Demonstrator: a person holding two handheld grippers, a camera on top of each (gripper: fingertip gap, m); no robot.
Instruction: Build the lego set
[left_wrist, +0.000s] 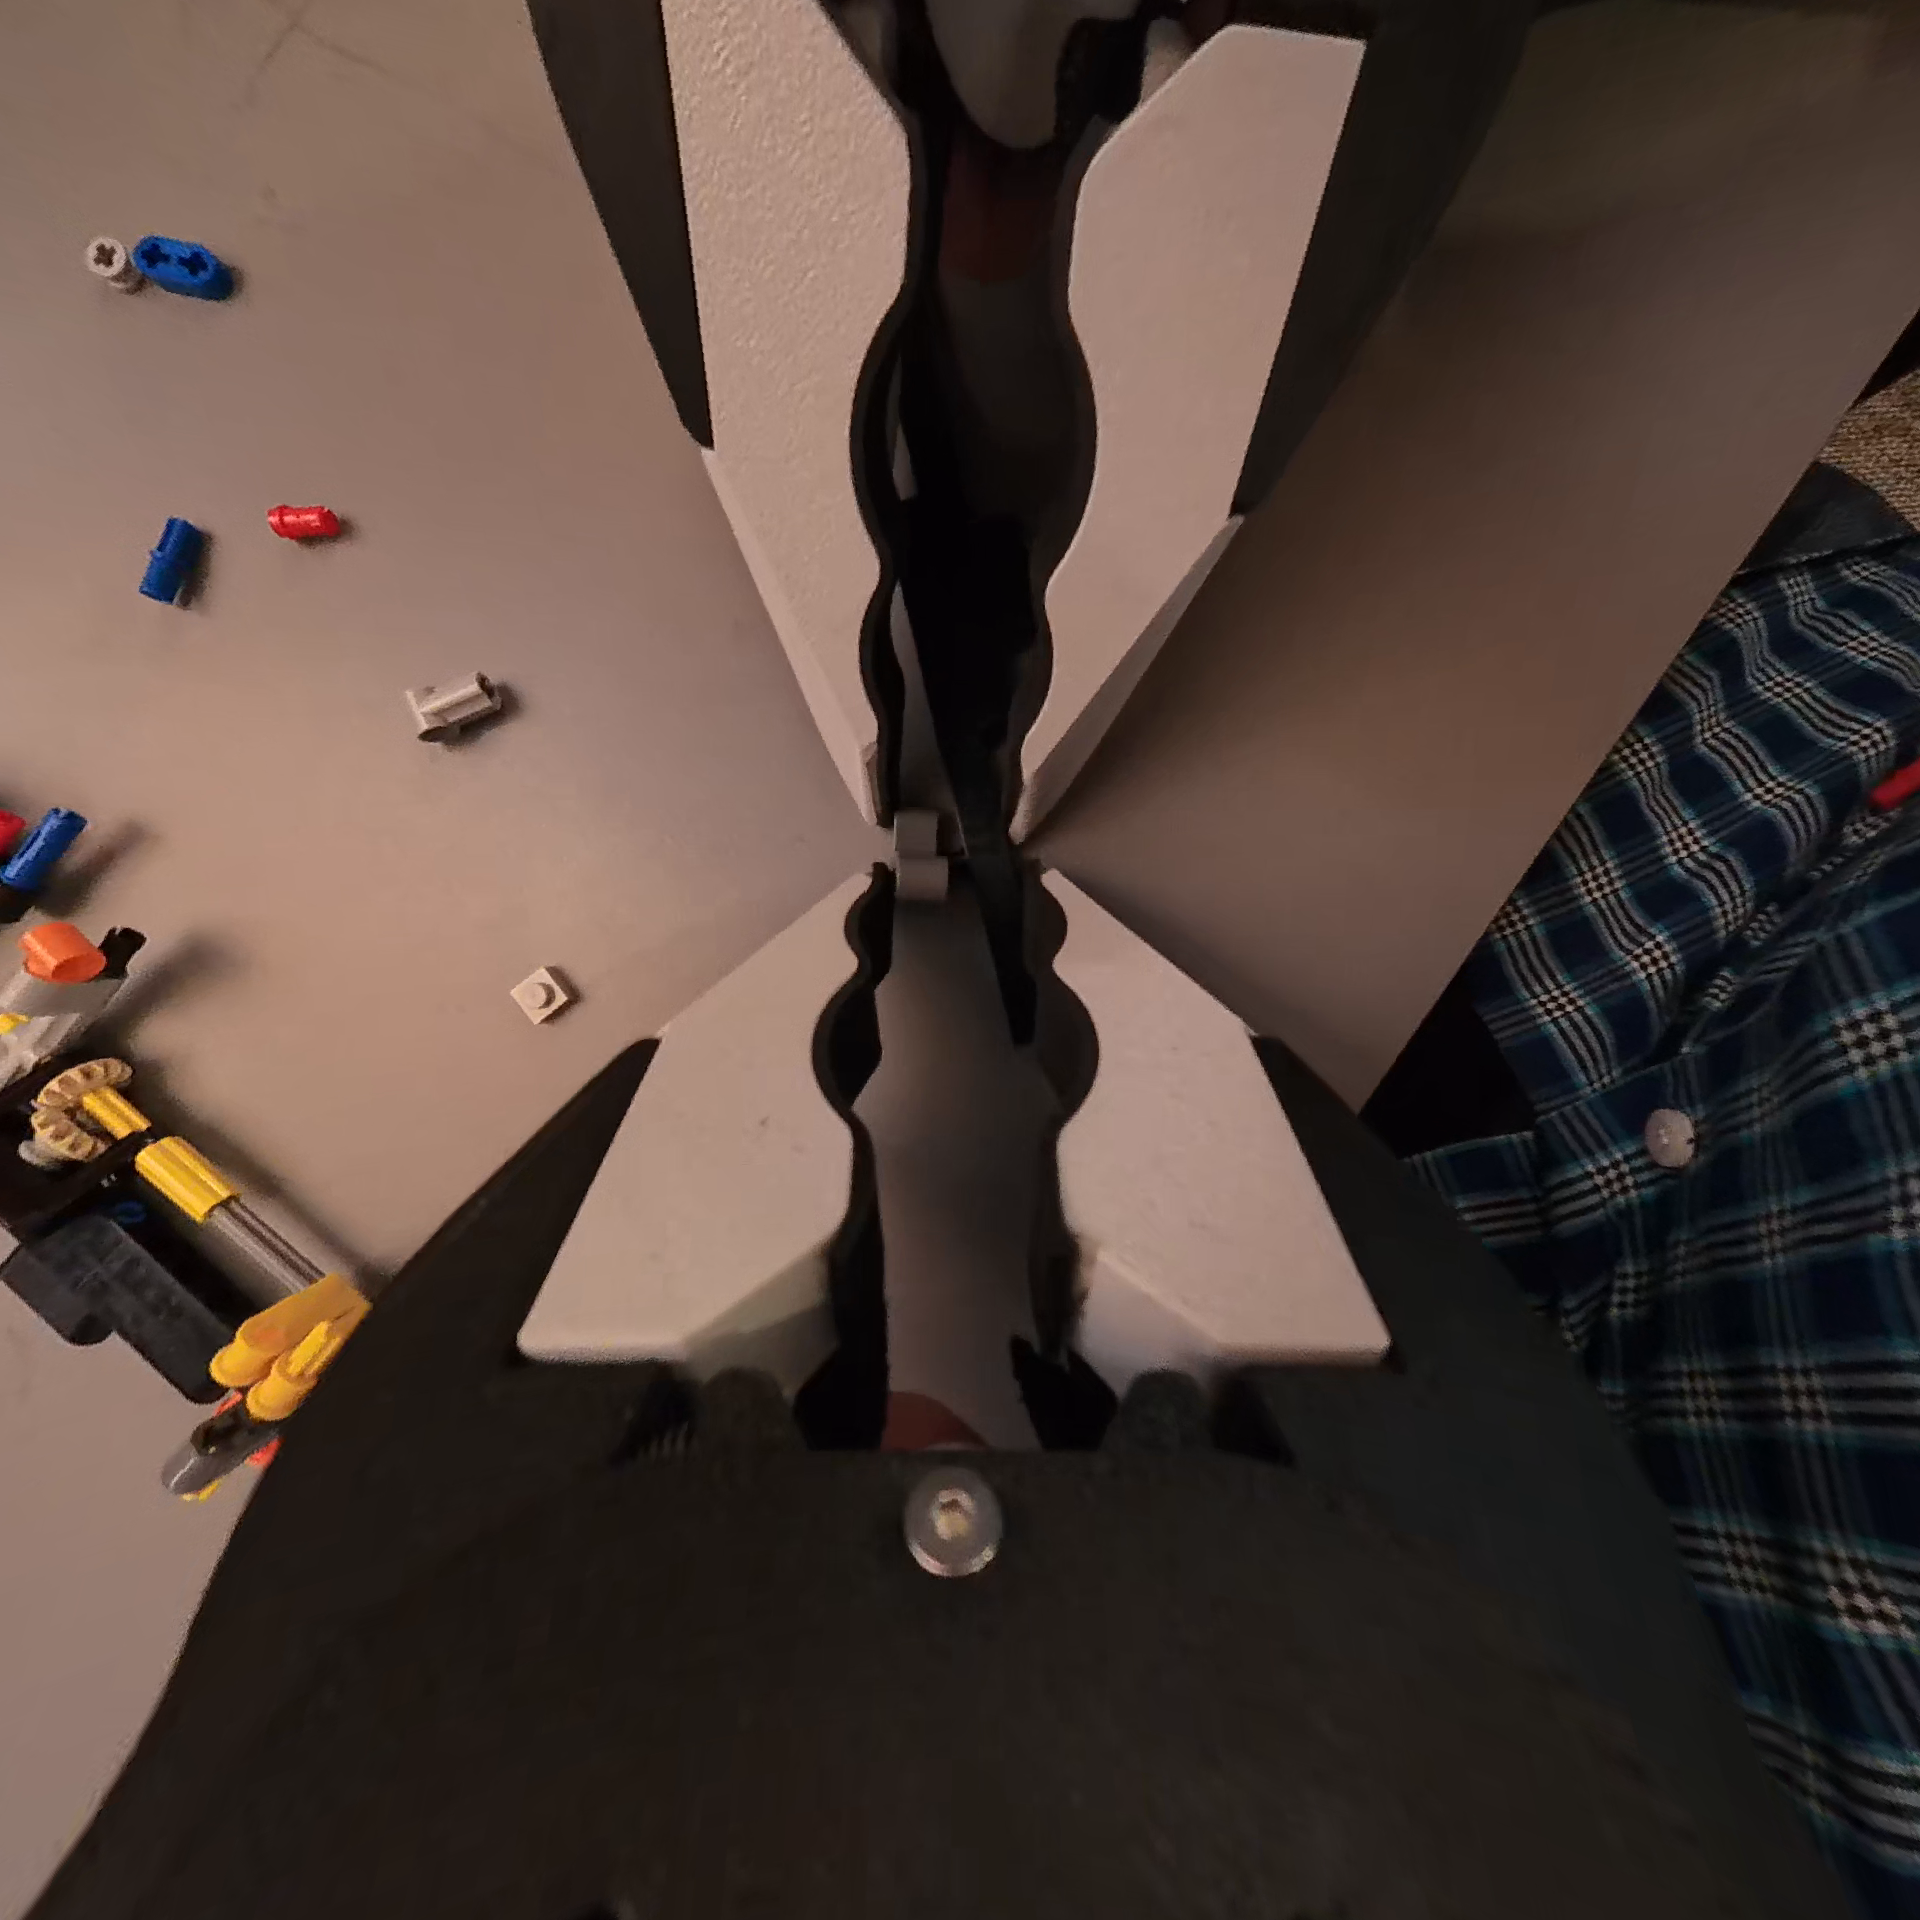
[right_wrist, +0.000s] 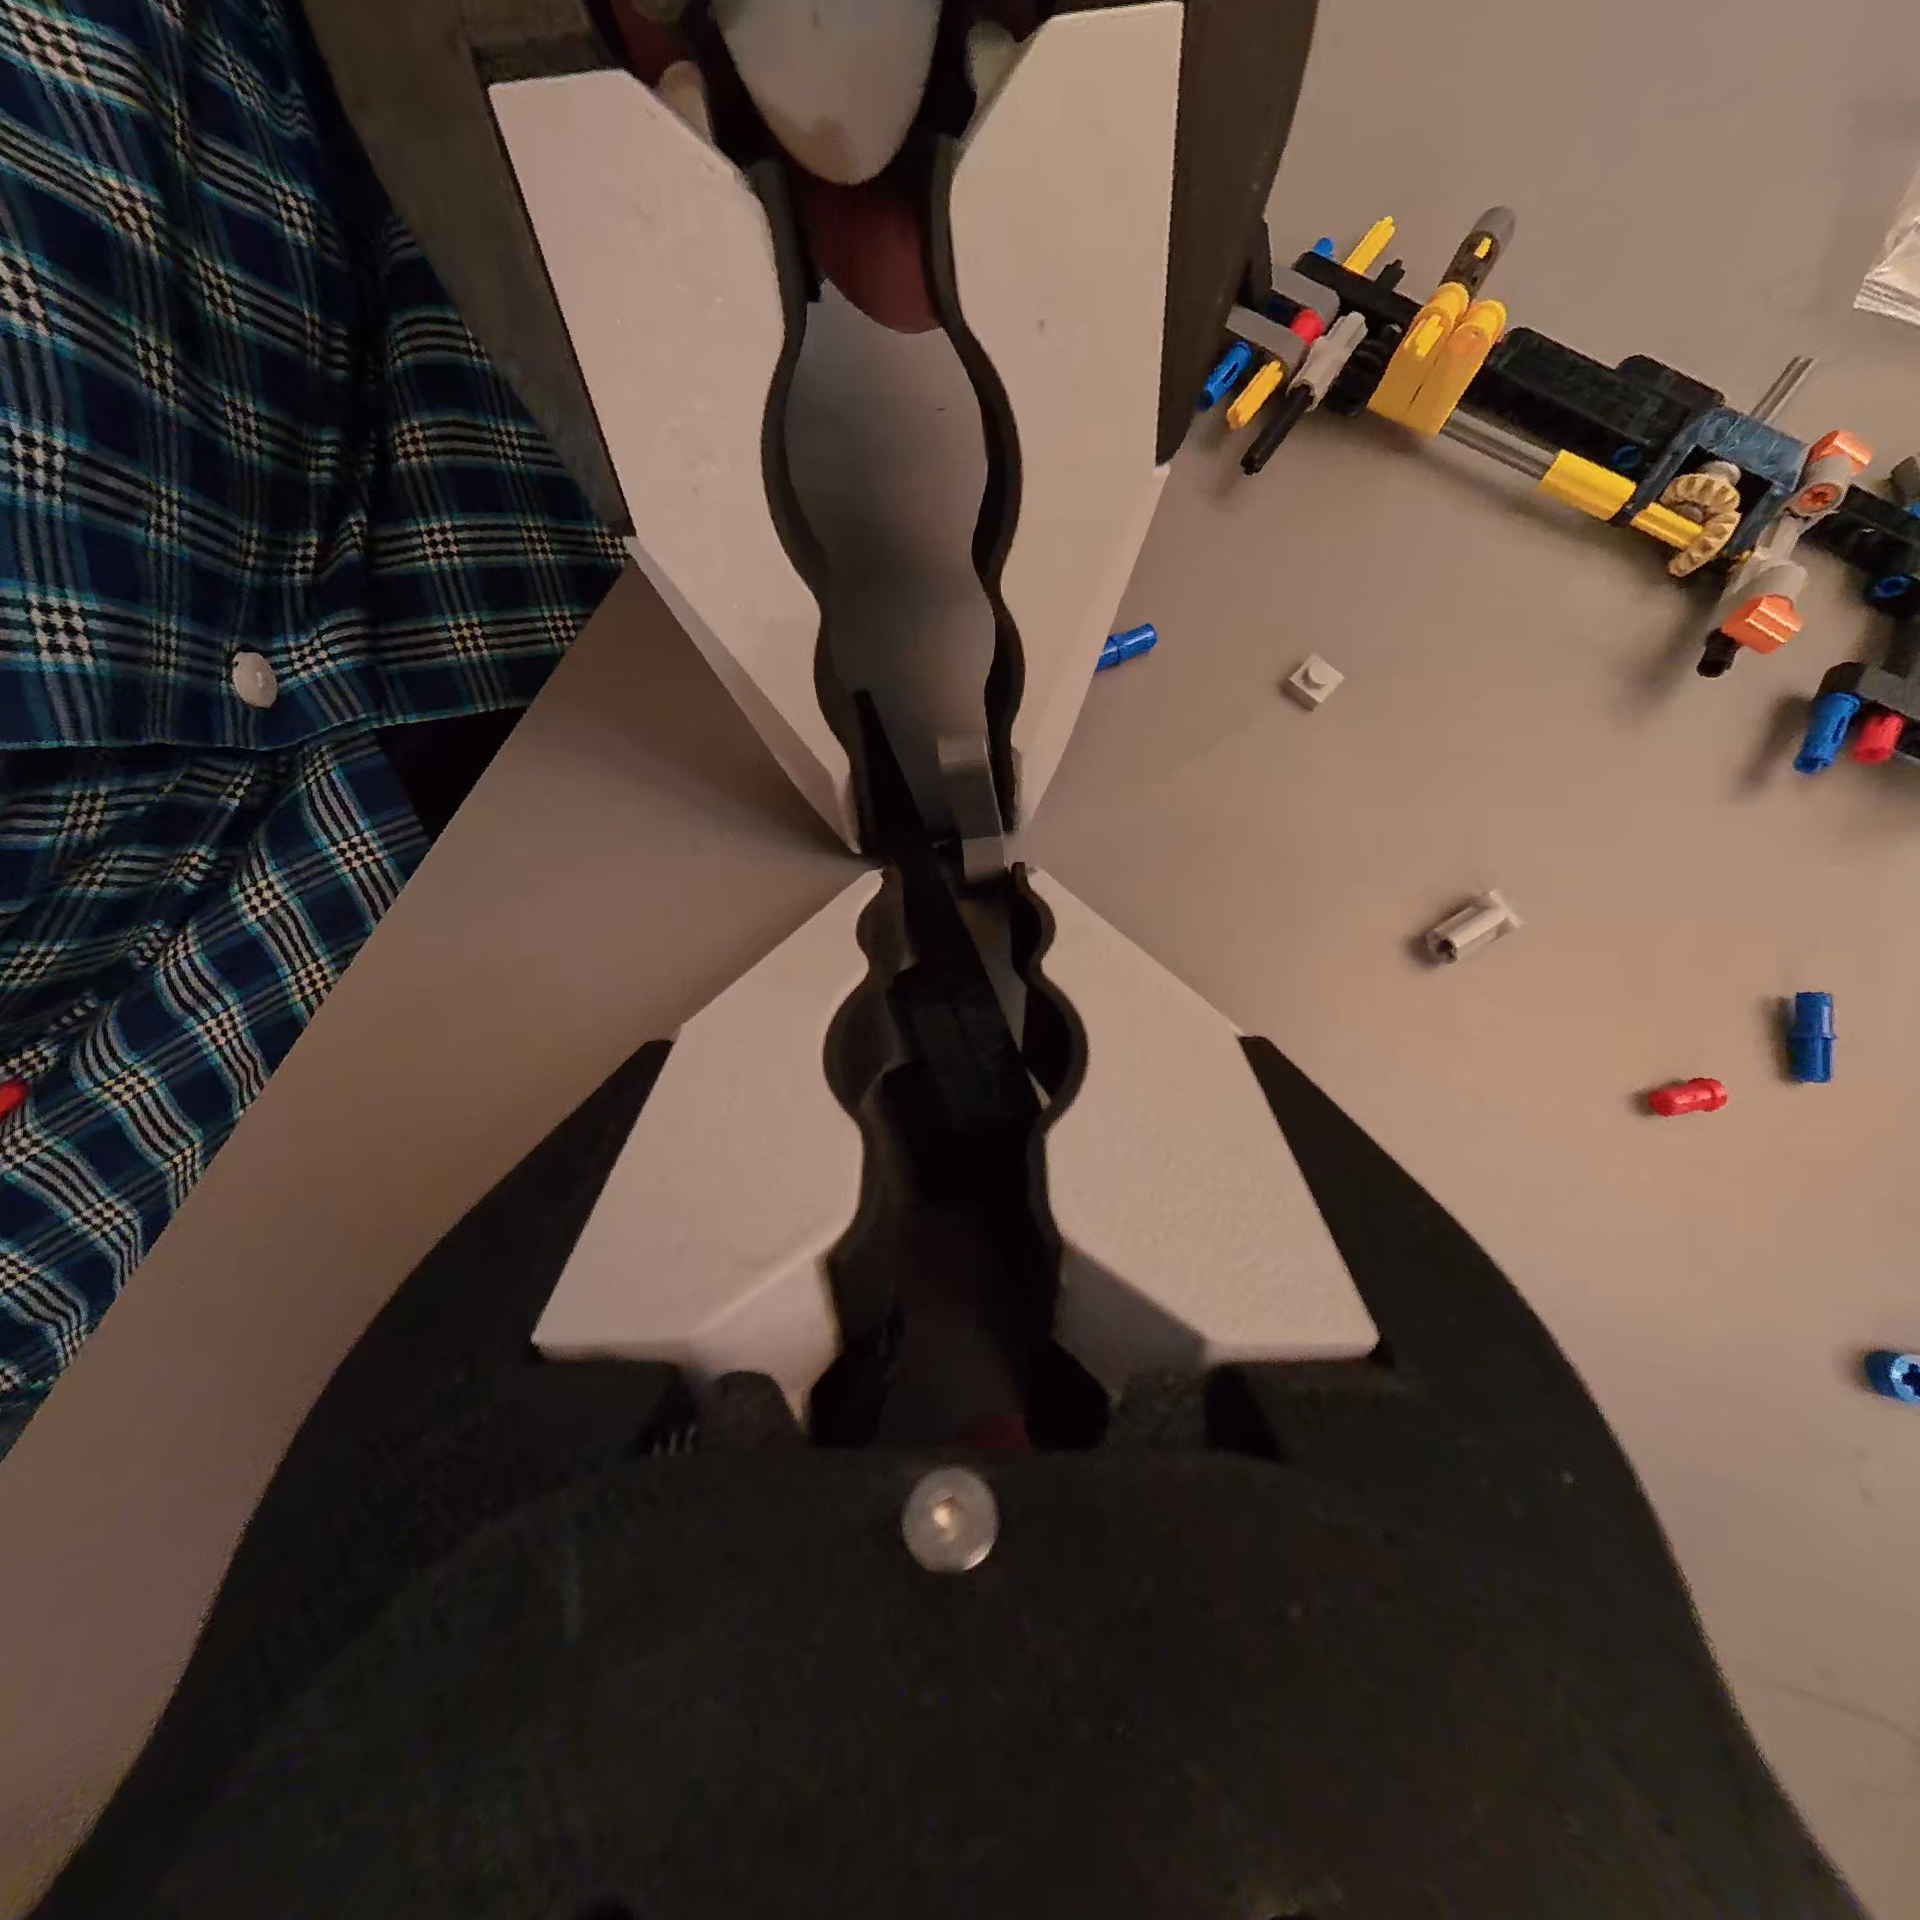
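The two grippers meet tip to tip above the table (left_wrist: 520, 416). The left gripper (left_wrist: 940, 878) pinches a small grey piece (left_wrist: 920, 857); the right gripper (right_wrist: 951, 883) pinches a black piece (right_wrist: 935, 997) that touches the grey one. The half-built model (right_wrist: 1558, 416) lies far right in the right wrist view, loose pins (right_wrist: 1808, 1034) near it. A plaid shirt (left_wrist: 1714, 1039) fills the table's edge side.

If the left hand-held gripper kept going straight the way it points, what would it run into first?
The right hand-held gripper: they meet tip to tip around a small grey piece and a black piece. Depth is unclear, but nothing else lies between.
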